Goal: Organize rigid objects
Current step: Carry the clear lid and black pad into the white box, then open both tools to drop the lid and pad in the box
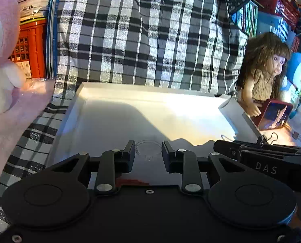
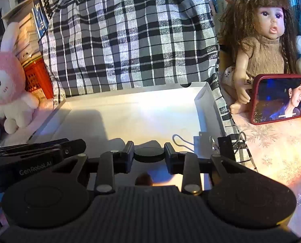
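Note:
A shallow white box (image 1: 130,88) (image 2: 207,109) lies open in front of both grippers, its floor bare. My left gripper (image 1: 148,151) is shut on a small clear round lid or dish (image 1: 148,149), held just above the box's near part. In the right wrist view, my right gripper (image 2: 149,154) is shut on a small black round cap (image 2: 149,154), also over the near part of the box. Each gripper shows at the side of the other's view: the right one (image 1: 271,158), the left one (image 2: 29,154).
A checked black-and-white cloth bundle (image 1: 142,34) rises behind the box. A pink plush rabbit (image 2: 6,85) sits left; a long-haired doll (image 2: 265,40) and a red-cased phone (image 2: 282,98) stand right. Binder clips (image 2: 227,143) grip the box's right wall. Books and red crates fill the background.

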The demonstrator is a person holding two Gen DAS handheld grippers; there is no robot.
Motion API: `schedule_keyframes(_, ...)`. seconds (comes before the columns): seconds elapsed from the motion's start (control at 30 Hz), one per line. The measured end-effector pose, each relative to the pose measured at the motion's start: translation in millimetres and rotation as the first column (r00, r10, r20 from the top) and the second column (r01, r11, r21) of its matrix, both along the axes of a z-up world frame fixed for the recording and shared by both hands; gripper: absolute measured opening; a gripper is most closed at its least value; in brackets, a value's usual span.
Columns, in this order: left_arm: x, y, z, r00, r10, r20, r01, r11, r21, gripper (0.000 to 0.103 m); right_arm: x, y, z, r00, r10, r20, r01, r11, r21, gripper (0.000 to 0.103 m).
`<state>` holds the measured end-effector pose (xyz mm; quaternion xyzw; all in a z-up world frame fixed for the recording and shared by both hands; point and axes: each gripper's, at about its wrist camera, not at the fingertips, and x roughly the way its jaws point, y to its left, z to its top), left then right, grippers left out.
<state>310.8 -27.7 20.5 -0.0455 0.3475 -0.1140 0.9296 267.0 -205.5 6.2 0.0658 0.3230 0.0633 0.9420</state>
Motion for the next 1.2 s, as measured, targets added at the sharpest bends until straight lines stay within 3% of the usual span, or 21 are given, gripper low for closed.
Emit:
schedule_keyframes(0.9, -6.1, -2.6, -10.3, 1.000, -0.016, 0.014, 0.015, 1.000, 0.022, 0.028, 0.7, 2.6, -6.0, 1.000, 0.017, 0.010, -0.017, 0.999, -0.042, 0.038)
schedule_keyframes(1.03, -7.9, -2.3, -8.7, 1.000, -0.020, 0.015, 0.020, 1.000, 0.021, 0.034, -0.2, 2.2, -5.7, 1.000, 0.016, 0.013, -0.016, 0.999, -0.039, 0.042)
schedule_keyframes(1.1, -10.0, -1.0, -6.6, 1.000, -0.014, 0.020, 0.013, 1.000, 0.014, 0.039, -1.8, 1.6, -5.2, 1.000, 0.014, 0.015, -0.013, 0.999, -0.036, 0.054)
schedule_keyframes(1.2, -15.3, 0.6, -2.3, 0.999, -0.014, 0.038, 0.014, 1.000, 0.014, 0.043, -4.9, 0.7, -3.8, 1.000, 0.023, 0.020, -0.023, 0.999, -0.023, 0.056)
